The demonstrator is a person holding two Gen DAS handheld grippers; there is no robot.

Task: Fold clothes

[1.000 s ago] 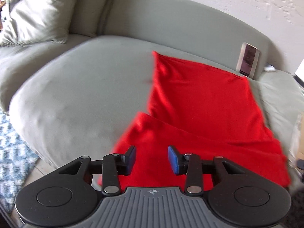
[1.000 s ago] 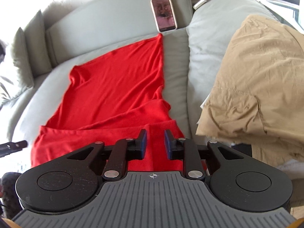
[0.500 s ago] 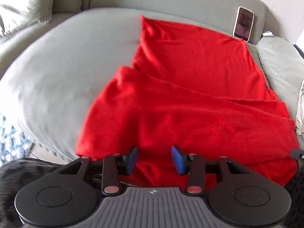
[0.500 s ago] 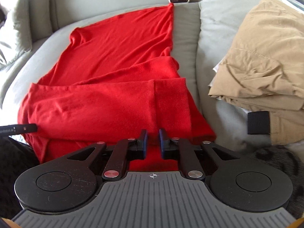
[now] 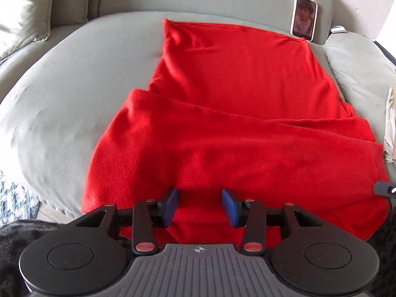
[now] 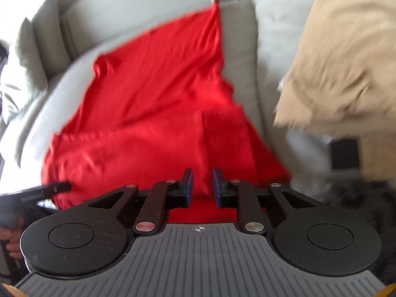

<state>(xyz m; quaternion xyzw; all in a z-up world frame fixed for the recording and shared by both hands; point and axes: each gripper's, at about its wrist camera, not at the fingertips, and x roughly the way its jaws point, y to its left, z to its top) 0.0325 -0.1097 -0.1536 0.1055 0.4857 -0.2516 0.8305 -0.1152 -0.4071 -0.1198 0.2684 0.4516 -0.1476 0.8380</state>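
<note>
Red garment point(image 5: 235, 113) lies flat on the grey sofa point(image 5: 74, 94), long axis running from the near edge to the backrest, far corner by the phone point(image 5: 304, 17). Near end folded over crosswise. Left gripper point(image 5: 200, 206) fingers spread; right gripper point(image 6: 202, 188) fingers slightly apart, both gripping nothing.

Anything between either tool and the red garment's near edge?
Nothing visible. The left tool and right tool both sit directly over the red garment near edge, jaws apart. The tan clothes lie off to the side.
</note>
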